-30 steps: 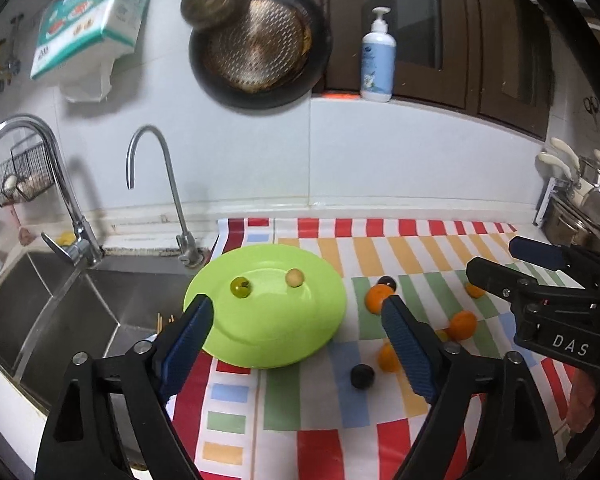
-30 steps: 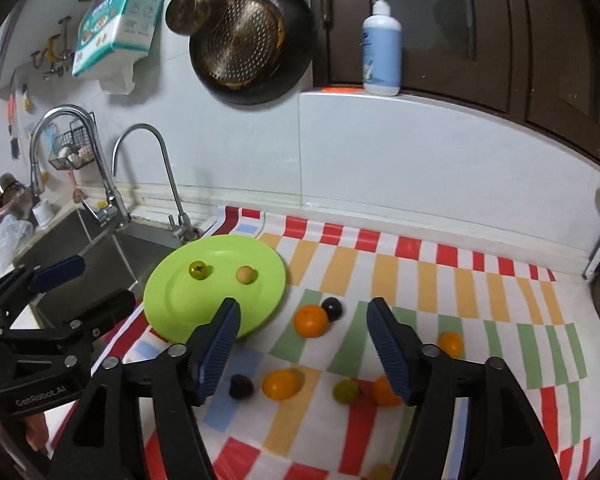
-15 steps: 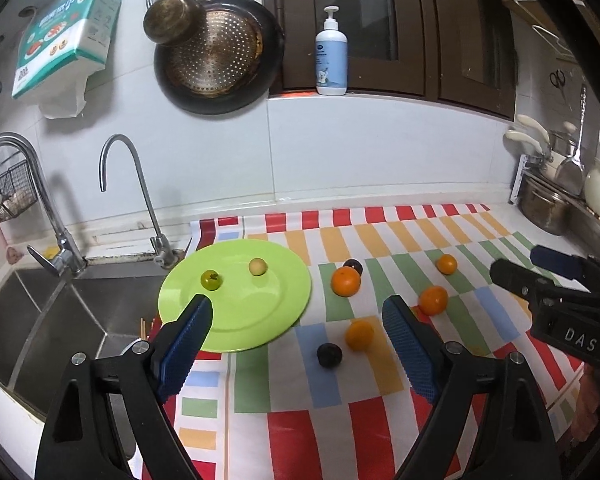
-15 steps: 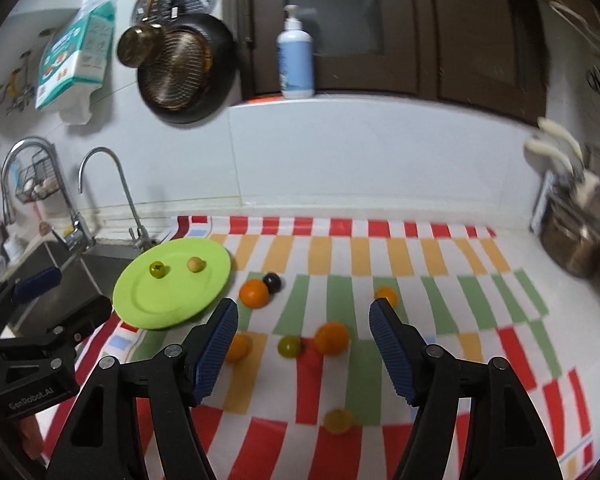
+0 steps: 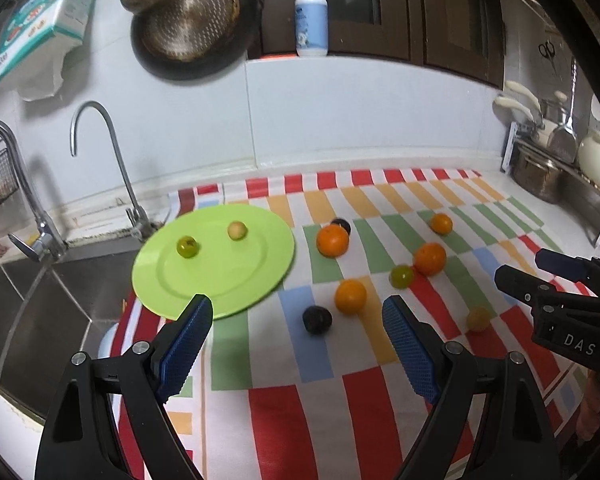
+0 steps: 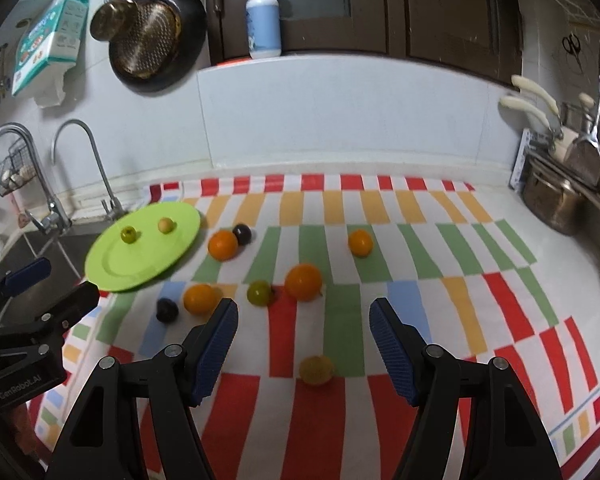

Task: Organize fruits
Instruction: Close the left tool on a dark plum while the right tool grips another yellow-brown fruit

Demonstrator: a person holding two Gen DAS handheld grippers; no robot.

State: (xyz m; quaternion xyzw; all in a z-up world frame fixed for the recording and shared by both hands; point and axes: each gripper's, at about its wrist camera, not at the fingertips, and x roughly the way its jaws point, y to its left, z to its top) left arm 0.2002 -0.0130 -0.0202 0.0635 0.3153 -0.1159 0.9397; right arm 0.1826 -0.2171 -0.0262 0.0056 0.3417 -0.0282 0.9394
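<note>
A green plate (image 5: 220, 276) (image 6: 112, 256) lies on the striped cloth by the sink and holds a small green fruit (image 5: 187, 247) and a pale yellow fruit (image 5: 237, 231). Several oranges, such as one orange (image 5: 350, 297) (image 6: 199, 298), two dark plums (image 5: 317, 319) (image 6: 167, 310), a green fruit (image 6: 259, 292) and a yellow fruit (image 6: 316, 369) lie loose on the cloth. My left gripper (image 5: 296, 328) is open and empty above the cloth near the plate. My right gripper (image 6: 304, 324) is open and empty above the yellow fruit.
A sink (image 5: 32, 304) with two faucets lies to the left of the cloth. A steel pot (image 6: 552, 204) and utensils stand at the right. A pan (image 6: 156, 48) hangs on the wall and a soap bottle (image 6: 263, 20) stands on the ledge.
Both grippers have drawn back and shifted right, so more of the cloth and fruit shows. Both stay open and empty. No fruit has moved.
</note>
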